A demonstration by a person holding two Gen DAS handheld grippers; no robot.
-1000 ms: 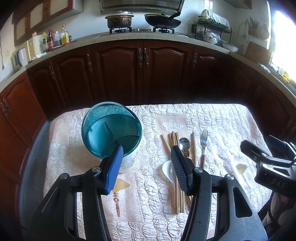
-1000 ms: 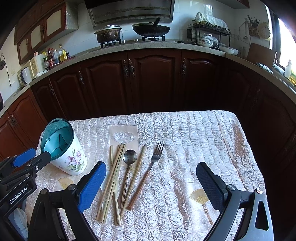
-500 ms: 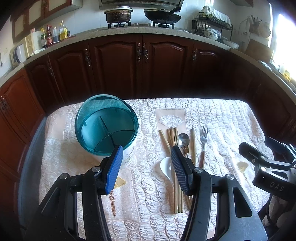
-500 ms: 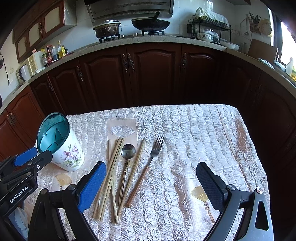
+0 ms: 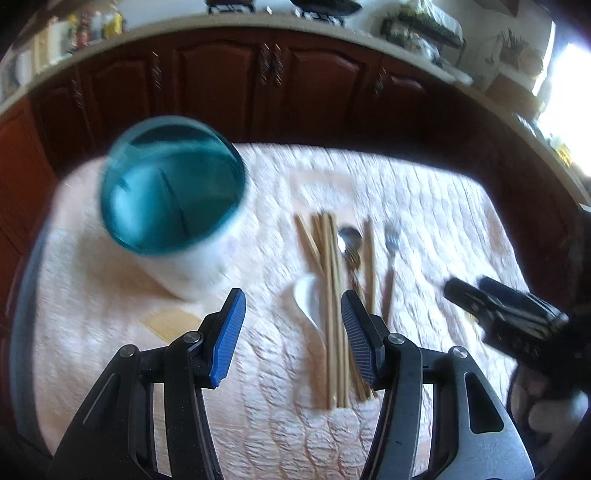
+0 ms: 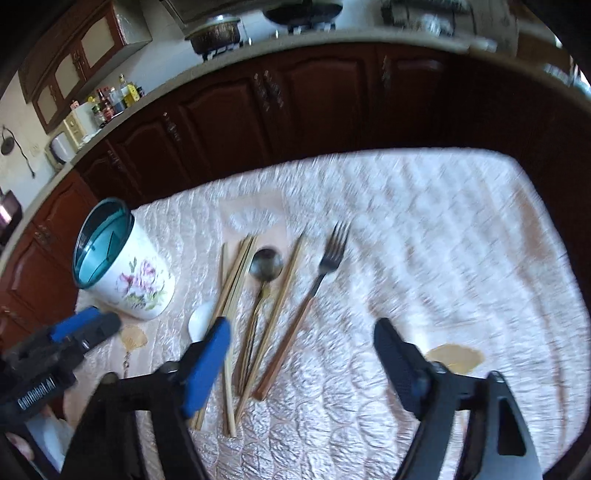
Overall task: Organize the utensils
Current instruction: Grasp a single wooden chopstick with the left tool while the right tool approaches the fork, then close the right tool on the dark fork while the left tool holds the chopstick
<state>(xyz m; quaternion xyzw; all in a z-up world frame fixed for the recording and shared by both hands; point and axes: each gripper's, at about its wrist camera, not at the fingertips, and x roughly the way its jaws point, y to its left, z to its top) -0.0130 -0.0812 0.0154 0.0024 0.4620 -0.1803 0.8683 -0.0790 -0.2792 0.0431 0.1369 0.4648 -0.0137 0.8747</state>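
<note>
A white floral utensil holder [image 5: 173,206] [image 6: 122,269] with a teal divided insert stands at the table's left. Beside it lie wooden chopsticks [image 5: 332,295] [image 6: 236,280], a metal spoon [image 5: 349,236] [image 6: 266,262], a fork [image 5: 391,240] [image 6: 328,258] and a white ceramic spoon [image 5: 308,299] [image 6: 201,321]. My left gripper [image 5: 292,295] [image 6: 99,321] hovers open above the white spoon and the chopsticks, holding nothing. My right gripper [image 6: 302,325] [image 5: 467,286] hangs above the fork's handle. Its jaws are closing, with nothing pressed between the pads.
A quilted cream cloth [image 6: 424,258] covers the table. Dark wooden cabinets [image 6: 314,110] run behind it under a counter with a pot [image 6: 216,33] on the stove. The table's far edge and right edge are in view.
Both grippers have sunk toward the table and tipped further down, so the utensils look larger. The right jaws stand narrower than before. The left jaws keep their width.
</note>
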